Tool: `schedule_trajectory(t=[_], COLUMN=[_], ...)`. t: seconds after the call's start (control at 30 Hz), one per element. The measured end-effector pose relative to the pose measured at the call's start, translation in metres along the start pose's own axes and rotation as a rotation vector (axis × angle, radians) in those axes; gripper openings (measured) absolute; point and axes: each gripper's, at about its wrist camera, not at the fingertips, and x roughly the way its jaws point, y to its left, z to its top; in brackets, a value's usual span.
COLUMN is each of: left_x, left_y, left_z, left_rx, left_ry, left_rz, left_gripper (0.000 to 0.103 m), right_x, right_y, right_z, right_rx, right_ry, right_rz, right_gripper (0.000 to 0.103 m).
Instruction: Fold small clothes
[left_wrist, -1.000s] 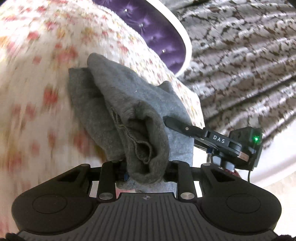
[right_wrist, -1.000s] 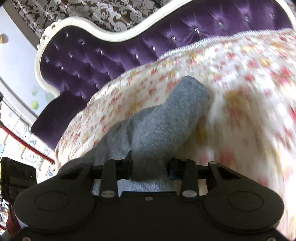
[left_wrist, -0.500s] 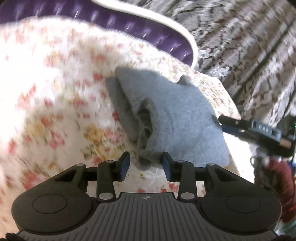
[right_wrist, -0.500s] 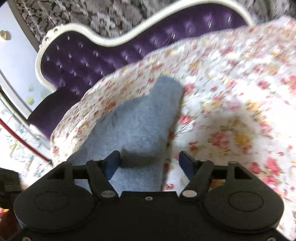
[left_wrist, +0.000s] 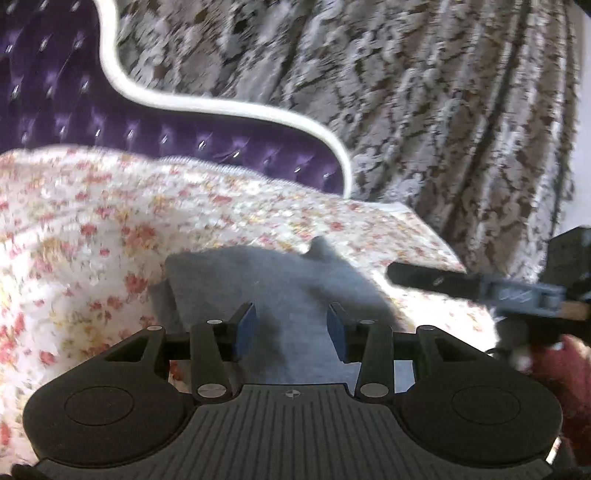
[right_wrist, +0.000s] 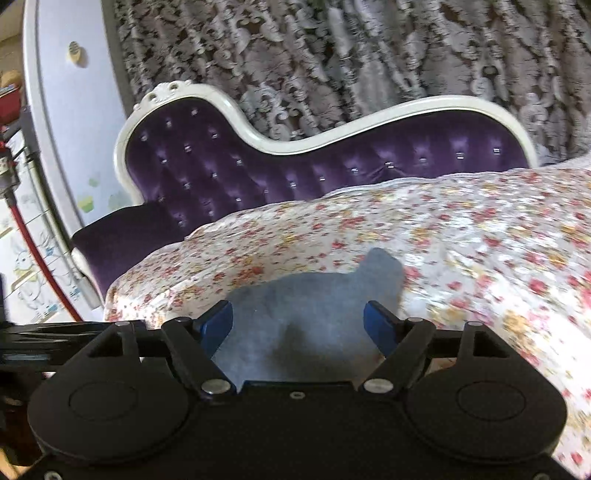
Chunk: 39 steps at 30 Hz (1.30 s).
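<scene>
The grey garment (left_wrist: 280, 280) lies folded on the flowered bedcover (left_wrist: 92, 236), straight ahead of both tongs and partly under them. The left gripper (left_wrist: 291, 328) has just been widening; its blue pads stand apart with the cloth showing between them, neither pad pressing on it. The right gripper (right_wrist: 299, 325) has also just been opening and now gapes wide over the near part of the same garment (right_wrist: 314, 306), its pads clear of the fabric. To the left of the left gripper the cover runs on bare; to its right the bed's edge falls away close by, where the other tool's black finger reaches in. Ahead of both, beyond the garment, the cover ends at the purple tufted headboard (right_wrist: 332, 166) with its white frame, and patterned curtains (right_wrist: 369, 55) hang behind. The lettering on that black finger is too blurred to read.
</scene>
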Motion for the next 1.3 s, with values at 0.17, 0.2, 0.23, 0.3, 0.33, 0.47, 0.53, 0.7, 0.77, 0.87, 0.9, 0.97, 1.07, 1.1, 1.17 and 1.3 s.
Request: schedule_trajectory(t=[0.17,0.2,0.23,0.3,0.33,0.47,0.53,0.7,0.77,0.87,0.9,0.97,1.07,1.1,1.17,1.3], left_x=[0.011,0.009,0.007,0.006,0.005,0.007,0.012,0.013,0.014,0.011,0.01,0.006,-0.003,-0.007,-0.017,-0.035], left_y=[0.021,0.02,0.019,0.019,0.019,0.015,0.013,0.006,0.003,-0.004,-0.007,-0.014,-0.025,-0.028,-0.032,-0.034], left_z=[-0.025,-0.026,-0.026,-0.027,-0.027,-0.028,-0.026,-0.025,-0.024,-0.022,-0.022,-0.021,-0.02,-0.019,-0.018,-0.014], left_rx=[-0.047,-0.044,-0.047,-0.058,-0.064,-0.059,-0.053,-0.007,0.012,0.044,0.059,0.084,0.111,0.119,0.122,0.101], left_ry=[0.061,0.06,0.06,0.057,0.055,0.05,0.051,0.055,0.058,0.061,0.06,0.063,0.059,0.054,0.033,-0.003], left_rz=[0.027,0.027,0.03,0.034,0.036,0.051,0.055,0.082,0.087,0.096,0.099,0.105,0.136,0.151,0.185,0.249], left_gripper=[0.041,0.041,0.041,0.041,0.041,0.041,0.041,0.042,0.047,0.058,0.067,0.075,0.091,0.1,0.103,0.103], right_x=[0.022,0.025,0.03,0.041,0.046,0.075,0.09,0.099,0.094,0.077,0.07,0.054,0.032,0.026,0.012,-0.009], right_y=[0.004,0.003,0.003,0.001,0.0,-0.014,-0.031,-0.061,-0.059,-0.057,-0.054,-0.046,-0.031,-0.025,-0.013,0.005], right_z=[0.005,0.004,0.004,0.003,0.003,0.002,0.0,-0.008,-0.008,-0.006,-0.004,-0.001,0.003,0.003,0.002,-0.002], right_rx=[-0.003,0.001,0.0,-0.002,-0.002,0.016,0.043,0.05,0.035,0.03,0.022,0.007,-0.013,-0.019,-0.028,0.0], right_ry=[0.041,0.053,0.071,0.11,0.126,0.201,0.228,0.221,0.219,0.171,0.155,0.112,0.052,0.039,0.02,-0.015], right_rz=[0.089,0.104,0.117,0.138,0.142,0.119,0.044,-0.081,-0.125,-0.154,-0.17,-0.19,-0.219,-0.227,-0.246,-0.263], right_gripper=[0.08,0.08,0.081,0.081,0.081,0.081,0.081,0.081,0.081,0.095,0.1,0.103,0.103,0.103,0.103,0.103])
